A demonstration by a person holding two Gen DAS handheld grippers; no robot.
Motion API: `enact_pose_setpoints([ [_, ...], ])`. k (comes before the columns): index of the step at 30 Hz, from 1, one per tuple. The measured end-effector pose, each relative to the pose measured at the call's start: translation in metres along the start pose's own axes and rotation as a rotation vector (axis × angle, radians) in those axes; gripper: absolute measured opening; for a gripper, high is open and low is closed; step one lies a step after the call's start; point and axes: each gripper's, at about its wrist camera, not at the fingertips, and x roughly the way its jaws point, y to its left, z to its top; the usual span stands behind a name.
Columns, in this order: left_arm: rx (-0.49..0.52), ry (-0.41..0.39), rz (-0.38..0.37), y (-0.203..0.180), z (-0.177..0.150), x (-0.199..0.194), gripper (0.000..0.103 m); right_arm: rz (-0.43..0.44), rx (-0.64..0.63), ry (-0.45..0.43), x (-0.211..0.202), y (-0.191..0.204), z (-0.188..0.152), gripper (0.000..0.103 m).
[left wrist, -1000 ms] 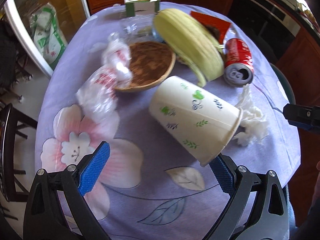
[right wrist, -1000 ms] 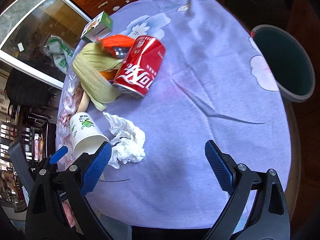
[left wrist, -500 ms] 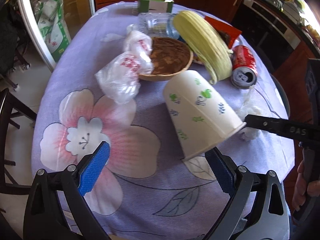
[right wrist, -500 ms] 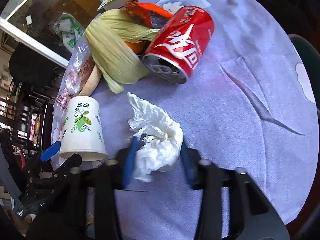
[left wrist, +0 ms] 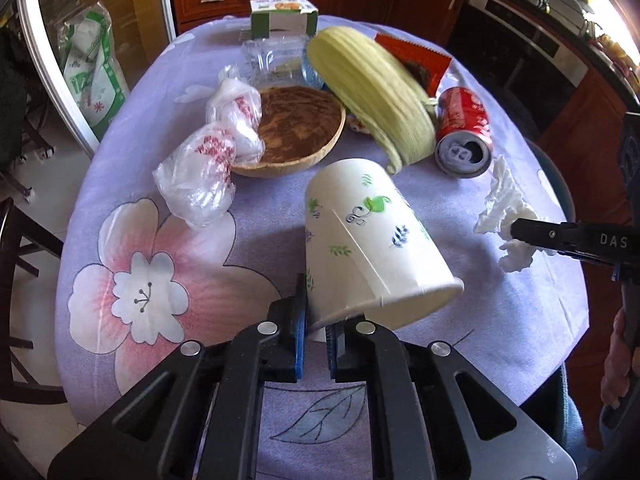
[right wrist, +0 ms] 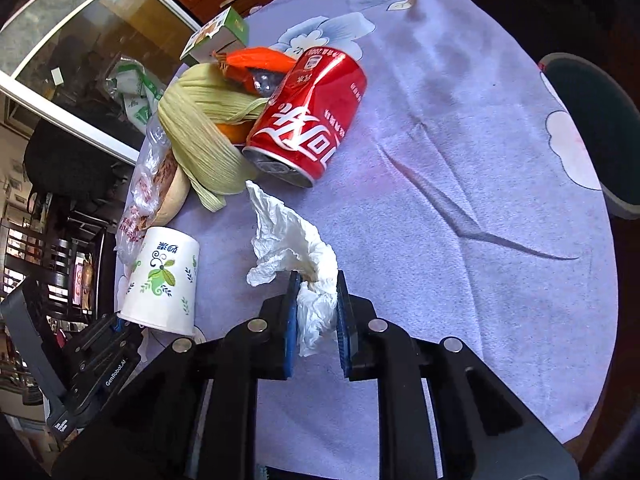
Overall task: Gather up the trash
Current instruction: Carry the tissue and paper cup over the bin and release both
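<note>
Left claw [left wrist: 316,338] just closed, pinching paper cup [left wrist: 372,240] rim | right claw [right wrist: 318,316] clamped on crumpled tissue [right wrist: 296,248]

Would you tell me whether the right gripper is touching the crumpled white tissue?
Touching: the right wrist view shows the right gripper with both blue pads pressed against the crumpled white tissue, pinching it.

Green bin [right wrist: 592,136] cut by the right edge; corn husk [left wrist: 372,92] blurred (mildly).

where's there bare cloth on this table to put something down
Bare: the stretch between the cola can and the bin, and the pink flower print left of the paper cup. Crowded: the far side around the wooden bowl and corn husk.
</note>
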Motion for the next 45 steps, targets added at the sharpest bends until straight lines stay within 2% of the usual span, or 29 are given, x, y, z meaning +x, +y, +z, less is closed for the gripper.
enact_pose_setpoints([
  [8,0.032,-0.072,-0.028,-0.010,0.011,-0.032,0.004,0.027,0.042,-0.048,-0.025,-0.019,0.002,0.015],
  [14,0.049,-0.031,-0.053,-0.022,0.014,-0.023,0.004,0.044,0.051,-0.079,-0.038,-0.024,0.003,0.015],
  [23,0.139,-0.088,-0.114,-0.065,0.045,-0.044,0.004,0.052,0.118,-0.133,-0.061,-0.057,0.012,0.015],
  [32,0.274,-0.093,-0.175,-0.138,0.079,-0.040,0.004,0.034,0.221,-0.216,-0.094,-0.113,0.027,0.015],
  [41,0.380,-0.059,-0.250,-0.231,0.124,-0.009,0.004,-0.033,0.361,-0.326,-0.140,-0.204,0.053,0.016],
  [45,0.437,-0.034,-0.285,-0.278,0.142,0.012,0.004,-0.058,0.420,-0.338,-0.145,-0.241,0.063,0.017],
])
